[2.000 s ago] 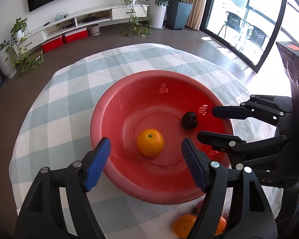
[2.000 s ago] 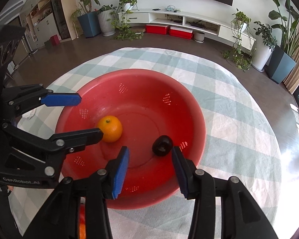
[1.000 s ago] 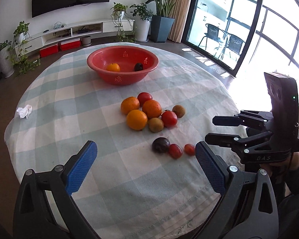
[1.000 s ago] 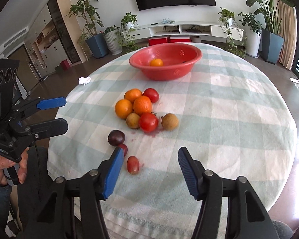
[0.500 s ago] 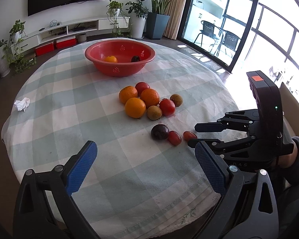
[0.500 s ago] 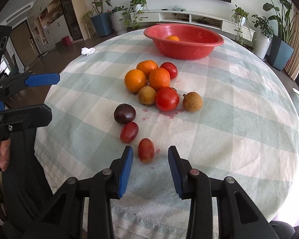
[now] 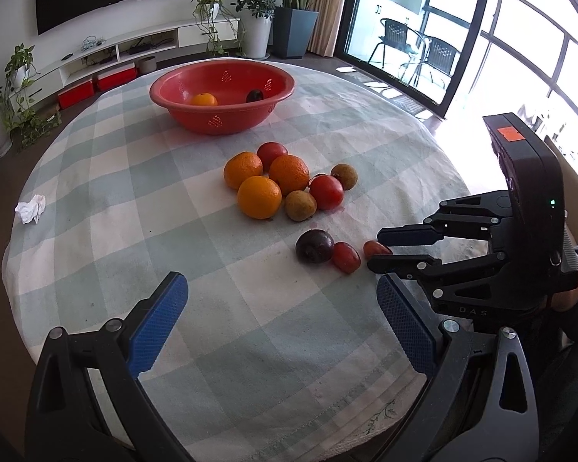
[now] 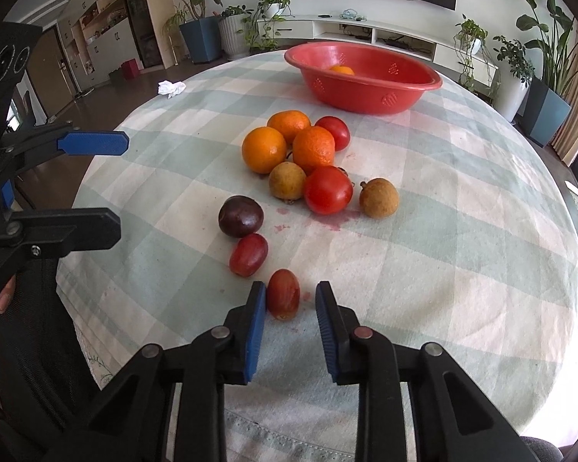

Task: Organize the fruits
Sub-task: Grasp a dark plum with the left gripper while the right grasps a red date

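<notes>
A small red oval fruit (image 8: pixel 283 294) lies on the checked cloth near the table's front edge. My right gripper (image 8: pixel 291 288) straddles it, jaws closing; the left pad touches it and a gap shows at the right pad. In the left wrist view the same fruit (image 7: pixel 372 248) sits between the right gripper's (image 7: pixel 379 252) tips. A second small red fruit (image 8: pixel 248 255) and a dark plum (image 8: pixel 240 216) lie just beyond. Oranges (image 8: pixel 264 149), tomatoes (image 8: pixel 327 189) and brown fruits form a pile mid-table. The red bowl (image 8: pixel 366 92) at the back holds an orange (image 7: pixel 204 99) and a dark fruit (image 7: pixel 254 95). My left gripper (image 7: pixel 279 288) is open, holding nothing.
A crumpled white tissue (image 7: pixel 31 208) lies at the table's left side. Red juice stains (image 8: pixel 335 223) mark the cloth by the pile. The round table's front edge is just below both grippers. Plants, a TV shelf and glass doors stand around the room.
Both grippers pulled back from the bowl to the table's near edge. The right gripper then sank over the small red fruit and its jaws narrowed around it. The left stayed open.
</notes>
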`<state>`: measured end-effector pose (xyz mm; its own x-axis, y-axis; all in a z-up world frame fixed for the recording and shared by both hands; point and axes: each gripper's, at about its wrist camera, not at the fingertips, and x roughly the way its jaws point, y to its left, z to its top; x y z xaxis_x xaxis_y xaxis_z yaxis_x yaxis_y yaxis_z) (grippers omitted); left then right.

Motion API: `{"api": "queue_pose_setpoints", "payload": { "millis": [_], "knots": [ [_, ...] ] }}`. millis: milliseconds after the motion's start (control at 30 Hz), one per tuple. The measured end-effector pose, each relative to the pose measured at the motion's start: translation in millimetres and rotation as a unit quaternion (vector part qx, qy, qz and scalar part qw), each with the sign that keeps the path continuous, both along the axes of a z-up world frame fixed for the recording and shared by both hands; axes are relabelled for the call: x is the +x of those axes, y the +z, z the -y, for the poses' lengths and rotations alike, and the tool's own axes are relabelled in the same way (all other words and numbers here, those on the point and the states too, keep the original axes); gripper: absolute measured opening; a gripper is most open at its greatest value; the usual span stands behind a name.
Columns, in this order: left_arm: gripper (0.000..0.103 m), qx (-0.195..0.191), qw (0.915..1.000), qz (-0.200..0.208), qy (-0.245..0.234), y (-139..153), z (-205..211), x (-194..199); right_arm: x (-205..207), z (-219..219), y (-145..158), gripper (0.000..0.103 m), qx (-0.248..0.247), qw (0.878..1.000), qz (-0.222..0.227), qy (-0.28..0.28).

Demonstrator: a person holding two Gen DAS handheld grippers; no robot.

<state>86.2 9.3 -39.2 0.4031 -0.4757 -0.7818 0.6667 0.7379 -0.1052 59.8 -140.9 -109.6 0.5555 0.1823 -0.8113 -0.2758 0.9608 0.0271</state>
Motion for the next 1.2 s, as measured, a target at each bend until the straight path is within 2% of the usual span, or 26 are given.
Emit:
{"api": "queue_pose_setpoints", "payload": {
  "millis": [267, 500, 600, 800, 967, 1133, 1200],
  "knots": [
    [0.1, 0.039, 0.9971, 0.013, -0.065, -4.0, 16.8, 11.6, 0.4, -1.0, 0.1, 0.02, 0.003, 1.0, -0.002, 0.008],
    [0.097, 0.094, 0.9835, 0.032, -0.152, -10.7, 44.9, 25.1, -2.1, 11.6, 5.7, 0.02, 0.032, 0.999, -0.004, -0.004],
    [0.091, 0.112, 0.9749, 0.025, -0.191, -15.3, 55.4, 34.7, -2.8, 17.9, 8.3, 0.02, 0.047, 0.999, -0.003, -0.01],
    [0.062, 0.142, 0.9632, 0.005, -0.228, -29.9, 71.4, 52.4, -3.5, 24.8, 9.9, 0.02, 0.062, 0.998, -0.002, -0.014],
    [0.06, 0.127, 0.9608, -0.016, -0.246, -35.0, 72.4, 57.3, -3.6, 30.9, 10.0, 0.02, 0.075, 0.997, -0.001, -0.02],
    [0.06, 0.138, 0.956, -0.013, -0.259, -40.4, 73.9, 54.1, -3.5, 32.9, 8.3, 0.02, 0.08, 0.997, -0.002, -0.021],
    [0.051, 0.138, 0.9547, -0.015, -0.263, -41.0, 76.2, 53.1, -3.7, 33.0, 8.2, 0.02, 0.081, 0.997, -0.001, -0.022]
  ]
}}
